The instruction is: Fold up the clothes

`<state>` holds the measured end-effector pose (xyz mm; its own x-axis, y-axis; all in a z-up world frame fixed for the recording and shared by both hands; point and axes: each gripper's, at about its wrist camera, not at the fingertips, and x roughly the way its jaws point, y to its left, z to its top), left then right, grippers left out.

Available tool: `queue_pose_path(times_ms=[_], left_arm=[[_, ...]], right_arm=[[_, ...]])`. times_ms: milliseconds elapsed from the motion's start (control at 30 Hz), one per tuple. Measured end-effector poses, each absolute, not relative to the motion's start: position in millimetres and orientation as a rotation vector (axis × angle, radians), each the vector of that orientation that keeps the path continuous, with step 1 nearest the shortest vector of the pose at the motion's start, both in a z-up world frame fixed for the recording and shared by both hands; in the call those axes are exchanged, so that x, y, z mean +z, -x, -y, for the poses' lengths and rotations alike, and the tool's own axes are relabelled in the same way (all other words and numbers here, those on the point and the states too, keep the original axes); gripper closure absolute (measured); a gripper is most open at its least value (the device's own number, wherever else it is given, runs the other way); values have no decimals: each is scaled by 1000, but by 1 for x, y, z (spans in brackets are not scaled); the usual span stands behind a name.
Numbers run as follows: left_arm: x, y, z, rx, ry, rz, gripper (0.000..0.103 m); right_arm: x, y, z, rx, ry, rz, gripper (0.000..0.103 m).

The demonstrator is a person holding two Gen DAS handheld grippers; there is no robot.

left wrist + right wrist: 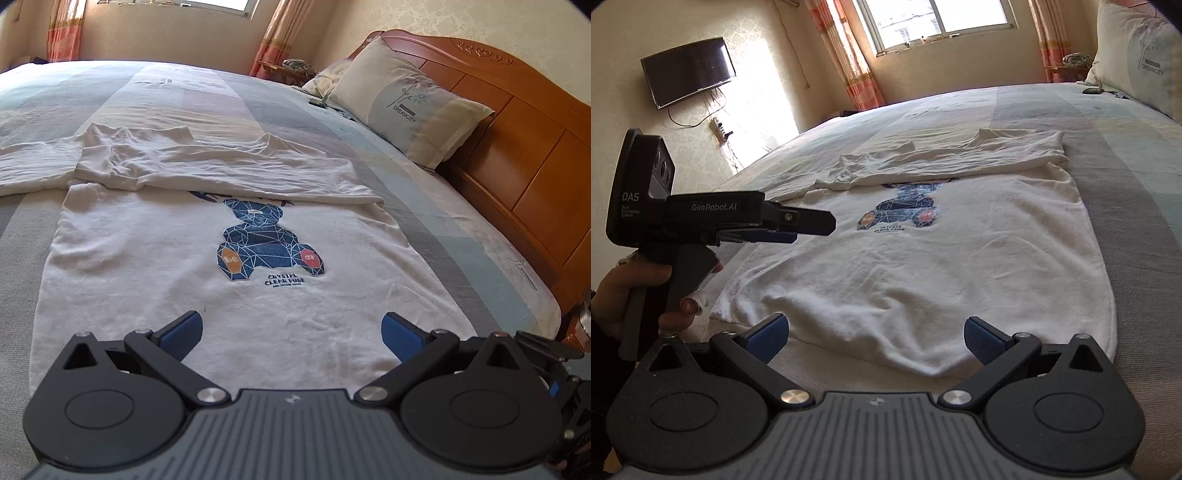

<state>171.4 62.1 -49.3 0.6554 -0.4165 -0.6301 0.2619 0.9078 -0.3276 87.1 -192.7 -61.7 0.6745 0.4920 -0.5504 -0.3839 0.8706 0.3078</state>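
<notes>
A white long-sleeved shirt [155, 266] with a blue bear print [264, 240] lies flat on the bed. Its right sleeve [229, 170] is folded across the chest; the other sleeve [33, 162] stretches out to the left. My left gripper [291, 334] is open and empty, hovering above the shirt's lower part. In the right wrist view the shirt [923, 258] lies ahead, and my right gripper [875, 338] is open and empty just above the hem [934, 365]. The left gripper also shows in the right wrist view [812, 225], held in a hand above the shirt's left edge.
The bed [424, 206] has a striped pastel sheet. Pillows [410, 103] lean on the wooden headboard [524, 147] at the right. A small dark object [318, 102] lies near the pillows. A wall television [689, 70] and a window [938, 22] stand beyond the bed.
</notes>
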Motion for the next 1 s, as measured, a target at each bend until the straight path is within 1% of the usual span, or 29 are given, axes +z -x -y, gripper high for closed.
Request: queue_pose_path(times_ms=[133,267,367,467,500,600,733,800,900,1000], left_arm=[[-57,-175,-65,-384,234,-794,1],[-66,-178,-68,-381,251,-823,1],[-69,-182,-70,-377,263,-840,1],[-69,-186,-69,-374,264,-846,1],[-69,-187,-68,-372,261,-846,1],[-65,-192,-66,-364,242,-843,1],[-50,-203,-57,-381,197,-823,1],[-45,-206,-49,-408,194,-809,1],[-49,-207,-35,-437,187,-817,1],[-64,-206,-27,-457,190,-855,1]], right_arm=[[-41,-124,208,440,-134,-604,0],[-36,-179,216,404,-112,-578,0],[-50,-221,222,386,-183,-621,0],[-82,-250,224,374,-215,-745,0],[-89,-252,226,367,-205,-757,0],[-93,-241,235,341,-150,-710,0],[-83,-227,252,212,-96,-757,0],[-73,-208,249,258,-101,-734,0],[-62,-179,240,343,-126,-695,0],[-72,-166,227,404,-148,-743,0]])
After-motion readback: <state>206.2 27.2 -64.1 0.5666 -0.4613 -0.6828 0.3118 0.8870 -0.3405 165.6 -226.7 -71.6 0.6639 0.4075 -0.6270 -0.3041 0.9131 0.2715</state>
